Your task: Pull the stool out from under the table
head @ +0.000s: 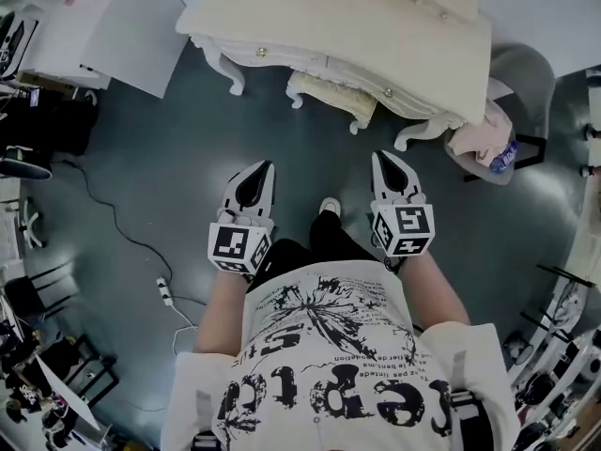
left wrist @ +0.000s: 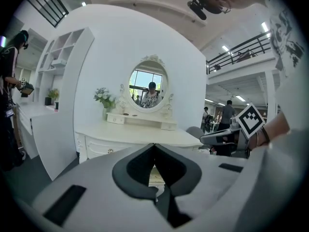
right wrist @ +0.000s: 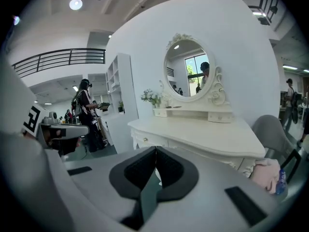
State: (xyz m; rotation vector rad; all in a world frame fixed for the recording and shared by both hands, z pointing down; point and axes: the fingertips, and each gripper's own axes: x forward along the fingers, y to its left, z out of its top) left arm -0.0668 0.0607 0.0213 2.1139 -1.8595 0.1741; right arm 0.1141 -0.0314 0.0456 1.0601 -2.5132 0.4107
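The cream cushioned stool [head: 331, 96] sits tucked under the white dressing table [head: 376, 22], just its front edge and curved legs poking out. Both my grippers point at it from over the dark floor [head: 141, 158], neither touching it. The left gripper [head: 267, 169] has its fingers pressed together, nothing between them. The right gripper [head: 383, 160] is the same, fingers closed and empty. On the tabletop there's an oval mirror [left wrist: 148, 88] and a bunch of flowers [left wrist: 104, 96]. Off to the right of the table is a grey chair [head: 521, 69] with a pink cloth [head: 479, 139] on it. A power strip [head: 165, 292] lies on the floor to my left.
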